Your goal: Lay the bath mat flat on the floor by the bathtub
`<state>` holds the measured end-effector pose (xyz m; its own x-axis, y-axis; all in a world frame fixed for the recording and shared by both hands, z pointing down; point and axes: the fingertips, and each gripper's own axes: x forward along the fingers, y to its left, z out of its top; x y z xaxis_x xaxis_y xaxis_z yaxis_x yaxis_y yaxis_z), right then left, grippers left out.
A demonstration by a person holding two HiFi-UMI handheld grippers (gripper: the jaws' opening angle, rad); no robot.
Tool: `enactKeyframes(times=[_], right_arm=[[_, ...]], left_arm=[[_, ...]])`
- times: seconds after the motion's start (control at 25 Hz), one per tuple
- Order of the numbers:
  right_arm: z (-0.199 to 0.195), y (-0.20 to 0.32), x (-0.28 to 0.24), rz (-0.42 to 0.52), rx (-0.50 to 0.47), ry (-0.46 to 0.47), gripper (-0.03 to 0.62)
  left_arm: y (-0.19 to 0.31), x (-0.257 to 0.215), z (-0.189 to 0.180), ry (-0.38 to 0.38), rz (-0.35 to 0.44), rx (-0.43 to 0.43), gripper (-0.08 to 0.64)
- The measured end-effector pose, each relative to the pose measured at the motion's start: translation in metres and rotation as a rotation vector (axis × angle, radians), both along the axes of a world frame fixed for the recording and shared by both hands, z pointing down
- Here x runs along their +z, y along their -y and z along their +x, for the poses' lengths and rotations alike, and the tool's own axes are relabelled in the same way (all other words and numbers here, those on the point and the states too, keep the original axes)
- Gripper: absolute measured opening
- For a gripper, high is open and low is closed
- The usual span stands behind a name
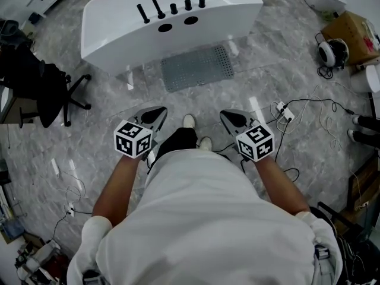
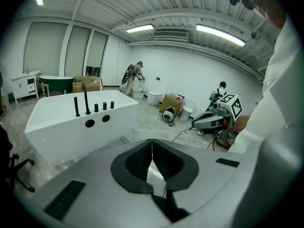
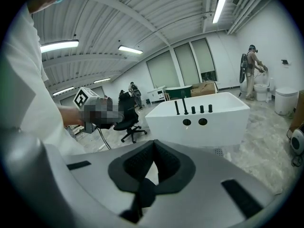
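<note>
A grey perforated bath mat [image 1: 198, 66] lies flat on the marble floor right against the white bathtub [image 1: 119, 22]; its edge also shows under the tub in the left gripper view [image 2: 124, 139] and the right gripper view [image 3: 218, 152]. The person stands a step back from the mat. My left gripper [image 1: 157, 114] and right gripper [image 1: 229, 117] hover at waist height, well short of the mat. Each has its jaws shut tip to tip with nothing between them, as seen on the left gripper [image 2: 152, 144] and the right gripper [image 3: 153, 146].
A black office chair [image 1: 59, 97] stands left of the tub. Cables and a power strip [image 1: 282, 110] run across the floor at right, near a cardboard box [image 1: 353, 34] and a round headset-like object [image 1: 332, 52]. Other people [image 2: 135, 77] work far behind the tub.
</note>
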<state>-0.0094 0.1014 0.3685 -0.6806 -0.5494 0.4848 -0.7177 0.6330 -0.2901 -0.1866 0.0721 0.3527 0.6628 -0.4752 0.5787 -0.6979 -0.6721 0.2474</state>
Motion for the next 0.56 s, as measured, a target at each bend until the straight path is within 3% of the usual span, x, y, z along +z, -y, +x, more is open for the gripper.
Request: enactKeyframes(times=[0.24,0.56], right_arm=[[-0.003,0.018,0.011,-0.024,0.012,-0.009,0.008],[-0.022,0.074,0.016,-0.024,0.046,-0.036,0.008]], left_arm=[[0.017,0.009,0.000,-0.021,-0.018,0.001,0.018],[0.078,0.018,-0.016,-0.034,-0.015,0.052,0.018]])
